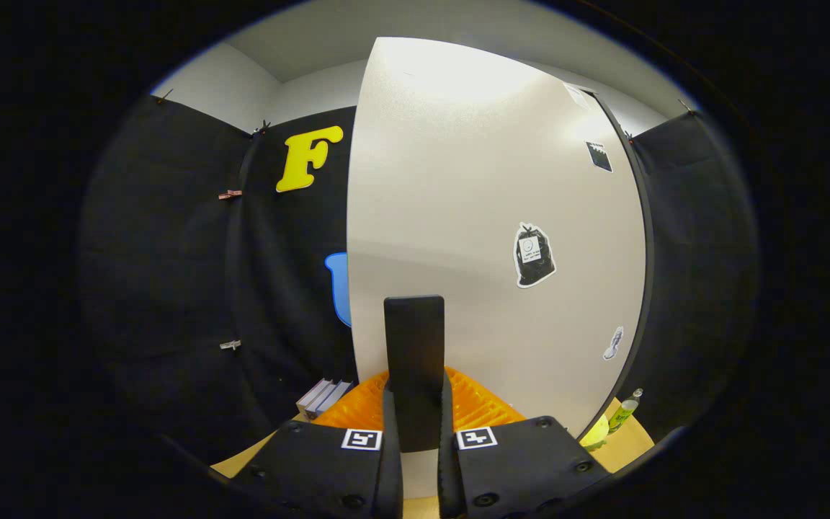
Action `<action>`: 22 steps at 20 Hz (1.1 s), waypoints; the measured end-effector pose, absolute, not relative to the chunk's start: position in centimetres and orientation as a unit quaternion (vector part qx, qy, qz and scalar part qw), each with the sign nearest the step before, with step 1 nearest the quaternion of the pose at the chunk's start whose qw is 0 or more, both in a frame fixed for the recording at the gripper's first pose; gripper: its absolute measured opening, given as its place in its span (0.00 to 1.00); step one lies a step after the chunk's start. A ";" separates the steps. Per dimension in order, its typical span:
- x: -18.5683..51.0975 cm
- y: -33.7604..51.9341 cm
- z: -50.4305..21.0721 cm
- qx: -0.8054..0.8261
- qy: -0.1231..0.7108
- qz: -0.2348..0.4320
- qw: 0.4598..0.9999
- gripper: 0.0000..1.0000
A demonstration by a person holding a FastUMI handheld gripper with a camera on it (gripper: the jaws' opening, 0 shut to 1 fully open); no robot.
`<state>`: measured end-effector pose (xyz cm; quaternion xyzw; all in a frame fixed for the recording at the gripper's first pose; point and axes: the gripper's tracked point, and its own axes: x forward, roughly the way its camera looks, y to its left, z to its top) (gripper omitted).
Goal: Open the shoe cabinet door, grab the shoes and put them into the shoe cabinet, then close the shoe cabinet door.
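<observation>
The white shoe cabinet door stands close in front of me, with its free edge to the left against the black cloth. A black upright handle sticks out from the door's lower part. My gripper is shut on this handle, one finger pressed on each side. The fingertips sit at the handle's lower half. Several stickers mark the door face.
An orange ribbed thing lies just beyond the fingers, low by the door. A few books lean to its left. A small greenish bottle and a yellow object rest on the wooden surface to the right.
</observation>
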<state>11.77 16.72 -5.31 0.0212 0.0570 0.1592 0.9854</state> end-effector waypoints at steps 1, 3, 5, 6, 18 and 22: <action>11.0 16.0 -5.4 0.023 0.061 0.165 0.984 0.23; 10.1 15.0 -5.2 0.026 0.062 0.174 0.983 0.23; 9.0 14.0 -5.1 0.032 0.061 0.177 0.982 0.23; 8.4 13.4 -5.1 0.032 0.060 0.177 0.982 0.23; 3.3 4.1 -4.5 0.037 0.056 0.157 0.985 0.22; 2.2 1.3 -4.6 0.044 0.062 0.146 0.986 0.22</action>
